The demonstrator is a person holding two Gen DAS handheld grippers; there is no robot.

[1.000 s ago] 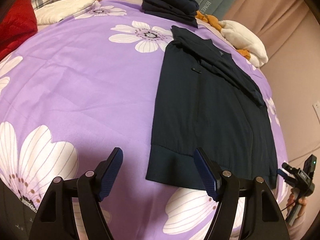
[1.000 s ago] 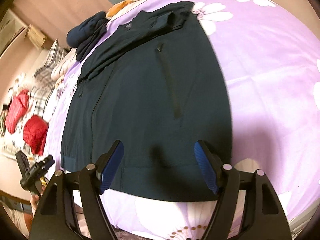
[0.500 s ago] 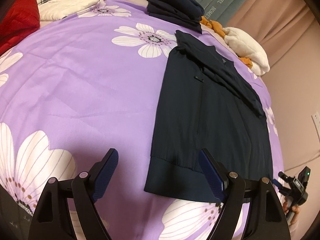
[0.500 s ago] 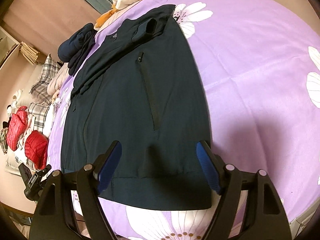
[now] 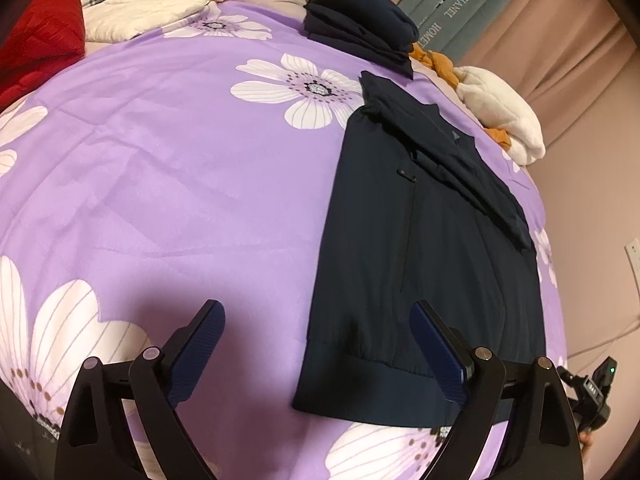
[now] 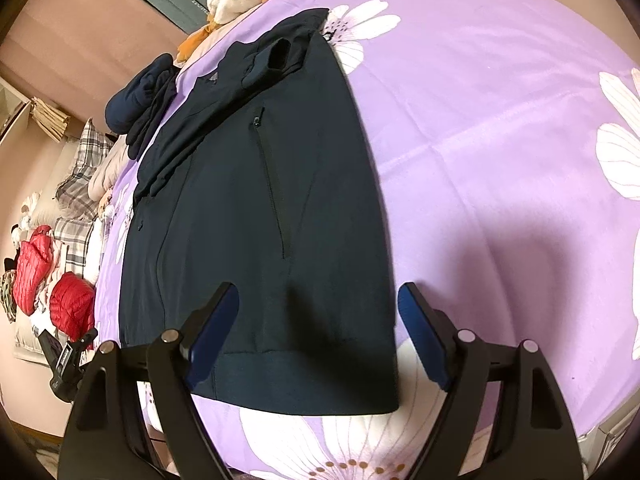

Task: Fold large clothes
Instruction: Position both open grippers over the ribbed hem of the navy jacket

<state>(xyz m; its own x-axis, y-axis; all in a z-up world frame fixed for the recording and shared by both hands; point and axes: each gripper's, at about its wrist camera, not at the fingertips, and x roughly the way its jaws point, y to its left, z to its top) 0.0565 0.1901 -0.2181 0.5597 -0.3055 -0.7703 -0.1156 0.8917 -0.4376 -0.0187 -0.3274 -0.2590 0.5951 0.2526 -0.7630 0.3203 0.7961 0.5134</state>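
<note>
Fingers: left gripper (image 5: 318, 344) opening, empty; right gripper (image 6: 318, 332) wide, empty. Navy jacket (image 5: 424, 256) at 1 o'clock: sleeves folded in, hem-to-collar fold remains.

We see the navy jacket (image 6: 256, 216) lying flat on the purple flowered bedspread (image 6: 500, 140), its sleeves folded across the chest. Our right gripper (image 6: 318, 334) hovers over the hem with its jaws wide apart, gripping nothing.
</note>
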